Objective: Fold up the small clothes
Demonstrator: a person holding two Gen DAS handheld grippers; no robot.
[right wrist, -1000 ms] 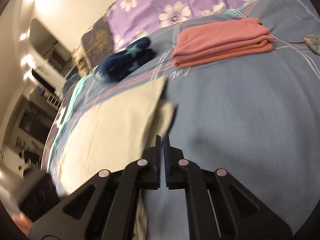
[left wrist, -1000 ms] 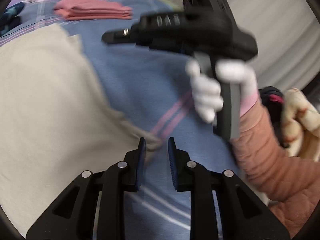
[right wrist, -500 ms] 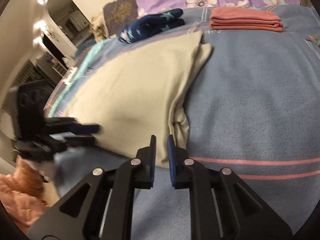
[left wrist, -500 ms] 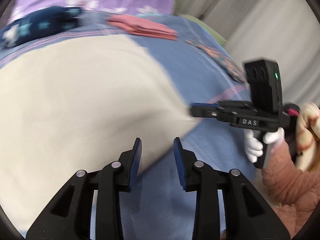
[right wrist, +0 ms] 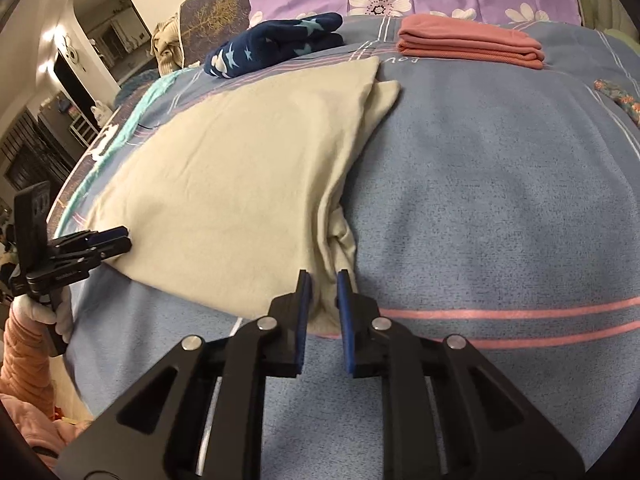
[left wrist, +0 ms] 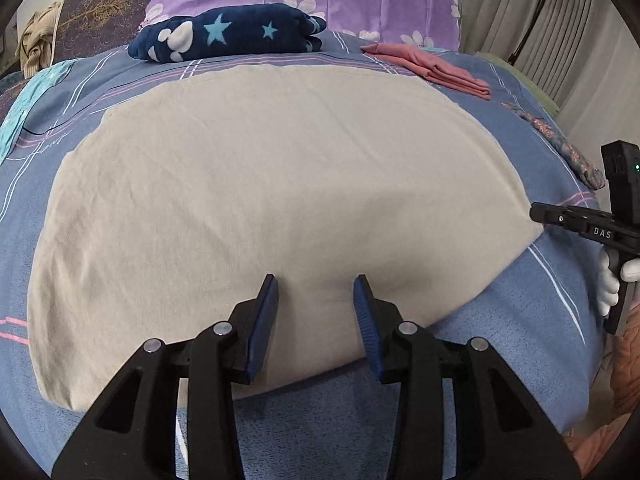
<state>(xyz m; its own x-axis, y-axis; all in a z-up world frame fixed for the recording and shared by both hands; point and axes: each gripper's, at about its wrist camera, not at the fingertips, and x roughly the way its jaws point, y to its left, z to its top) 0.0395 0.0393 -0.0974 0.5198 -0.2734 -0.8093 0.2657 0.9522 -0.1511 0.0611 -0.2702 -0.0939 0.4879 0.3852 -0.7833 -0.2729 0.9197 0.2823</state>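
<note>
Spread flat across the middle of the frame, the beige garment (left wrist: 276,184) is seen on the blue bedspread (left wrist: 520,340). Both the left gripper (left wrist: 316,292) and right gripper (right wrist: 322,286) (at its lower edge) are held open, gripping nothing.

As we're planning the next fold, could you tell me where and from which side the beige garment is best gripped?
Probably at its two near corners, coming in low from the near edge of the bed. The beige garment lies flat with no raised fold mid-panel. The right gripper, jaws open, already straddles the bunched near-right corner; the left gripper is open over the near hem, so I'd shift it to the near-left corner.
</note>
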